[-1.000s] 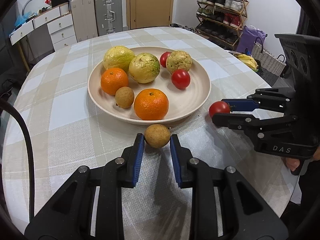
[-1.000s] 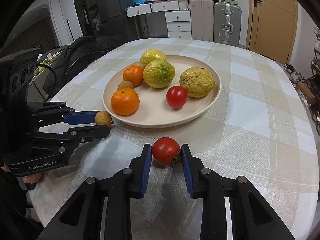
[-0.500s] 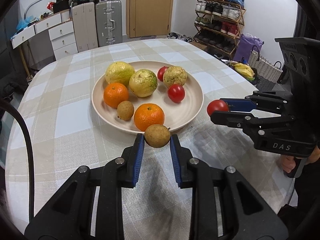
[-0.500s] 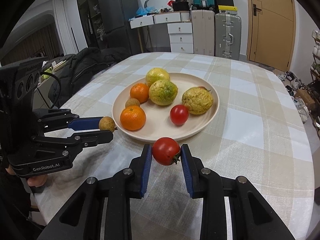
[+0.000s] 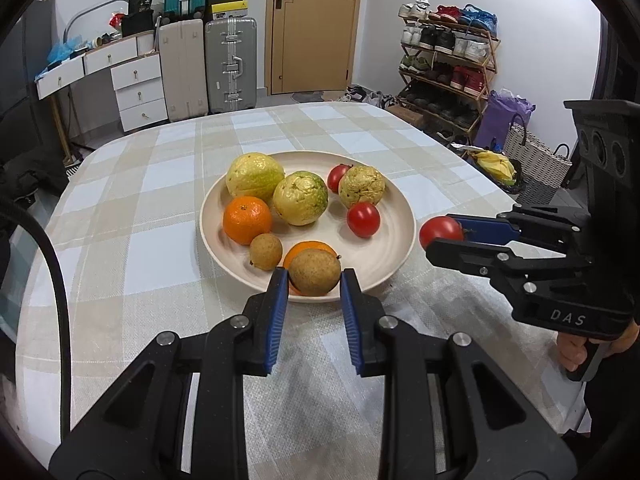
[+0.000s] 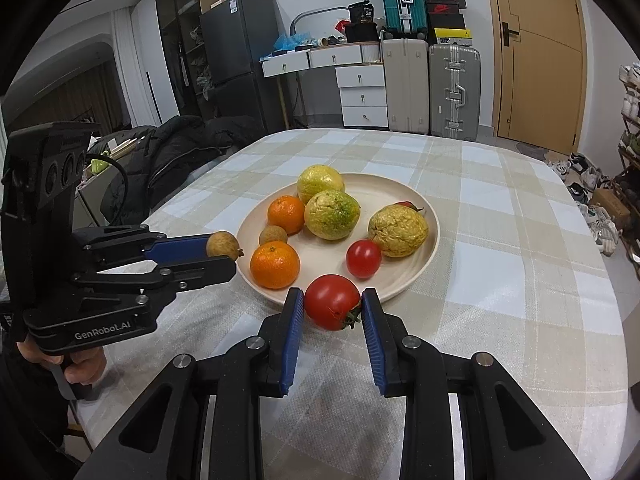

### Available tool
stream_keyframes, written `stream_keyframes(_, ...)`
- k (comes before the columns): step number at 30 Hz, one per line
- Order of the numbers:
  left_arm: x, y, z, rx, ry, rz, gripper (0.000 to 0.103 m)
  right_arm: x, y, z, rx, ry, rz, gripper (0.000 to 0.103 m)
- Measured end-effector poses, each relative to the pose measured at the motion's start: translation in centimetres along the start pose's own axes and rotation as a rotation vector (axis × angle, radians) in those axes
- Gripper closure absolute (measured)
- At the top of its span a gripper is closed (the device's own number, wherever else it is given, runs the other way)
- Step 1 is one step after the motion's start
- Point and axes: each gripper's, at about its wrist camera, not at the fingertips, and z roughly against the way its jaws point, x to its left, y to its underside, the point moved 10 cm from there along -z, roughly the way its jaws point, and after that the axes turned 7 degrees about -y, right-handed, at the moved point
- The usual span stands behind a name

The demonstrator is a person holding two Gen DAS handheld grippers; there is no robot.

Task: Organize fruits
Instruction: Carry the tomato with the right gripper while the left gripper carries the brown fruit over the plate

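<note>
Shoe rack (image 5: 448, 64) (left view only); left hand-held gripper (image 5: 314, 278) clamps longan (image 5: 315, 272), right hand-held gripper (image 6: 332, 306) tomato (image 6: 332, 307)

tomatoes (image 5: 440, 231): three
oranges (image 5: 247, 219): two
small brown fruits (image 5: 315, 272): two
large yellow-green fruits (image 5: 300, 198): three
plates (image 5: 396, 248): one
tongs (image 5: 314, 280): two
</note>
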Motion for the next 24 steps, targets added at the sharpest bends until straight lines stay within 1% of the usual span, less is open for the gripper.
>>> stream_keyframes(10,-0.4,-1.6,-1.6,-0.016,-0.006,0.027,0.079,-0.9,-0.7,-0.7,-0.007,-0.017,-0.043,0.073)
stream_keyframes(17,-0.5,-2.4,-3.1,-0.013,-0.020,0.031,0.079,-1.8,-1.2,-1.2,-0.018,-0.023,-0.085,0.073)
stream_keyframes(24,-0.3,-2.9,-4.3,-0.009,-0.026,0.042,0.079,-2.0,-1.6,-1.6,-0.017,-0.015,-0.082,0.073)
